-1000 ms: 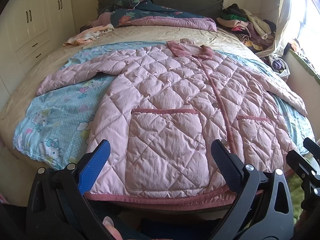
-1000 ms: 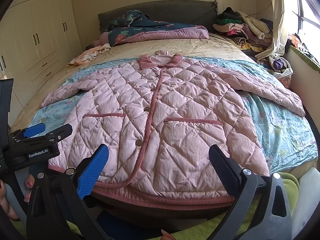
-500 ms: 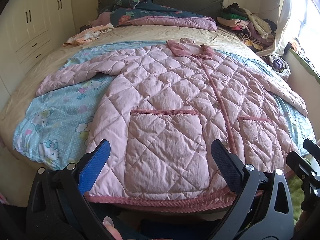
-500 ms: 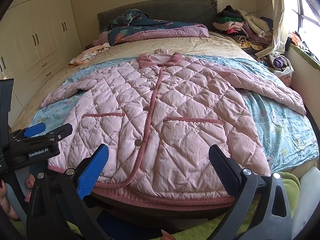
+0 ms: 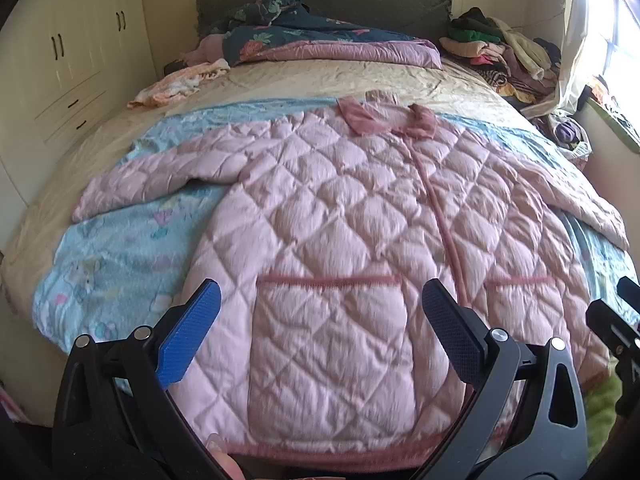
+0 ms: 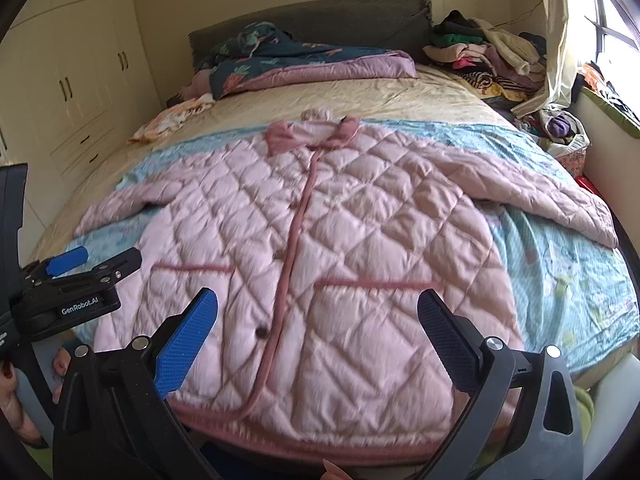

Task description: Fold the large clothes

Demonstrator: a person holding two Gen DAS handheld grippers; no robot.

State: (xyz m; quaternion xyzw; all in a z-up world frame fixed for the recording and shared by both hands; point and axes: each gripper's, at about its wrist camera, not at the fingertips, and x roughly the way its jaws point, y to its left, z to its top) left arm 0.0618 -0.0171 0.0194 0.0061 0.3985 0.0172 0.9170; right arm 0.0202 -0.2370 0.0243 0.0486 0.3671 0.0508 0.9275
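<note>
**Jacket spread flat, both grippers closing in over the hem**

Jacket (image 5: pixel 360 240) fills more of my view than it did a second ago — the pink quilted coat lies face up on the bed (image 5: pixel 320 80), collar away from me, hem right under my fingertips, and I have moved both hands forward over it. Nothing on the coat itself has shifted: sleeves are out to either side on the blue cartoon sheet (image 5: pixel 120 260), front buttoned, no fold made yet. I judge the folding has not begun and this advance is the reach for a first grip.

My left gripper (image 5: pixel 320 328) stands wide, nothing between its pads, framing the near pocket (image 5: pixel 332 344). My right gripper (image 6: pixel 318 332) is equally wide and empty, straddling the button placket (image 6: pixel 292 248) and the other pocket's trim.

Each camera adds something. From the right wrist I see the left gripper's body off to my left, beside the hem corner, and the far right sleeve (image 6: pixel 560 208) whole to its cuff. From the left wrist I get the left sleeve (image 5: pixel 152 184) — bent, lying across the sheet — and only a sliver of the right tool at the frame edge.
</note>
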